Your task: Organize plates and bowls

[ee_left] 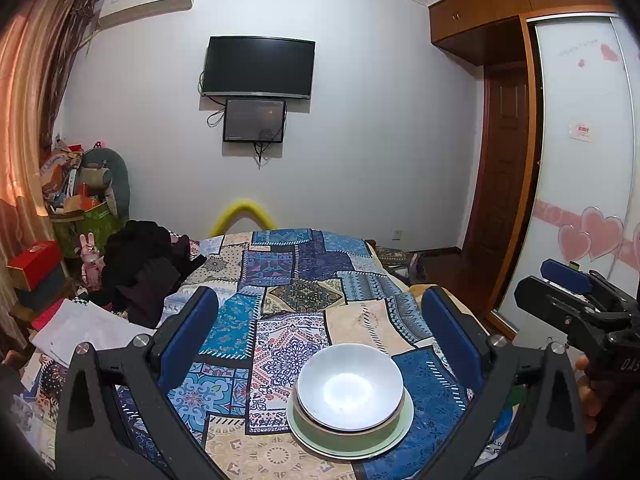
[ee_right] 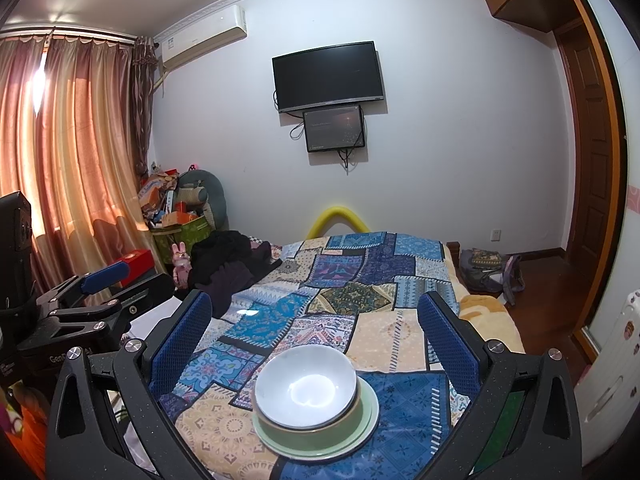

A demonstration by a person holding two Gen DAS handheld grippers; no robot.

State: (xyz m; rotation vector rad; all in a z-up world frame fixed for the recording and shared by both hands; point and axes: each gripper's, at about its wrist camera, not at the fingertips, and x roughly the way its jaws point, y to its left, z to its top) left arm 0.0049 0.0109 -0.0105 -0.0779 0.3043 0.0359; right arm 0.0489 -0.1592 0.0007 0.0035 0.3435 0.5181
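A white bowl (ee_left: pixel 350 386) sits nested in a green bowl (ee_left: pixel 352 434), which stands on a pale green plate (ee_left: pixel 394 440) on the patchwork cloth. The same stack shows in the right wrist view: white bowl (ee_right: pixel 306 386), green bowl (ee_right: pixel 316 436), plate (ee_right: pixel 370 420). My left gripper (ee_left: pixel 320 312) is open and empty, held above and behind the stack. My right gripper (ee_right: pixel 314 312) is open and empty, also back from the stack. Each gripper shows at the edge of the other's view, the right one (ee_left: pixel 568 284) and the left one (ee_right: pixel 104 276).
The patchwork cloth (ee_left: pixel 280 280) covers a bed-like surface. A pile of dark clothes (ee_left: pixel 140 264) lies at its left. Papers (ee_left: pixel 76 328) and boxes sit at the left. A bag (ee_right: pixel 488 270) lies on the floor at the right. A wardrobe (ee_left: pixel 580 160) stands right.
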